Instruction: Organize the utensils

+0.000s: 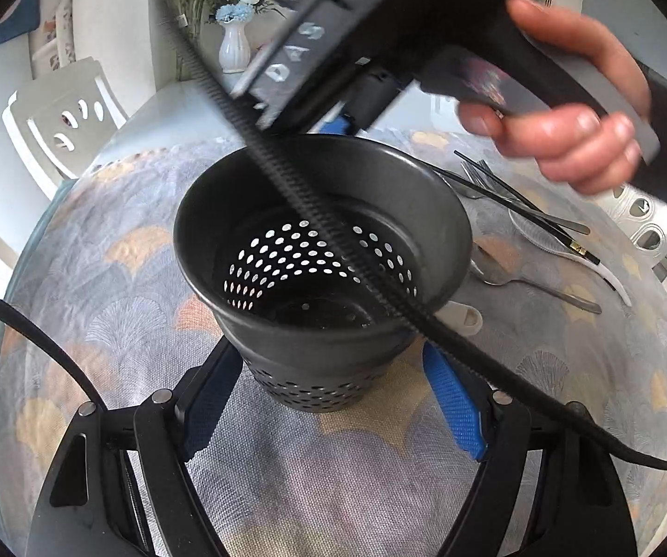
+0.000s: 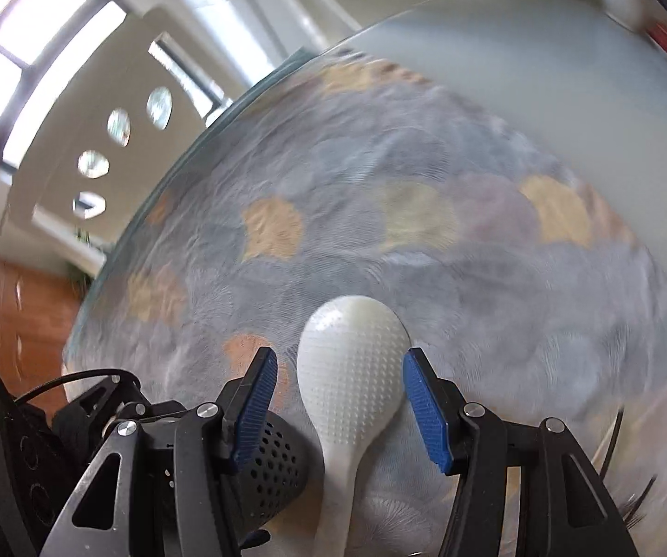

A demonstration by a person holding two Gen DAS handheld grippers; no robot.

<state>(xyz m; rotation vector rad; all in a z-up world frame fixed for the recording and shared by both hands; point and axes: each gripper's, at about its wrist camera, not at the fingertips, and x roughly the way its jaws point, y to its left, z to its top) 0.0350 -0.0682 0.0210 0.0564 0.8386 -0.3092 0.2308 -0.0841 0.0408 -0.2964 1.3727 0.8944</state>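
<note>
while the left gripper (image 1: pixel 333 399) clamps the perforated holder (image 1: pixel 319 274), the right gripper (image 2: pixel 338 399) straddles the rice paddle (image 2: pixel 349 371) unclosed — off-centre closing could skid it across the tablecloth (image 2: pixel 380 185).

A home dining room: patterned tablecloth (image 1: pixel 115 278), flower vase (image 1: pixel 234 46), white chairs (image 1: pixel 62 116)
</note>
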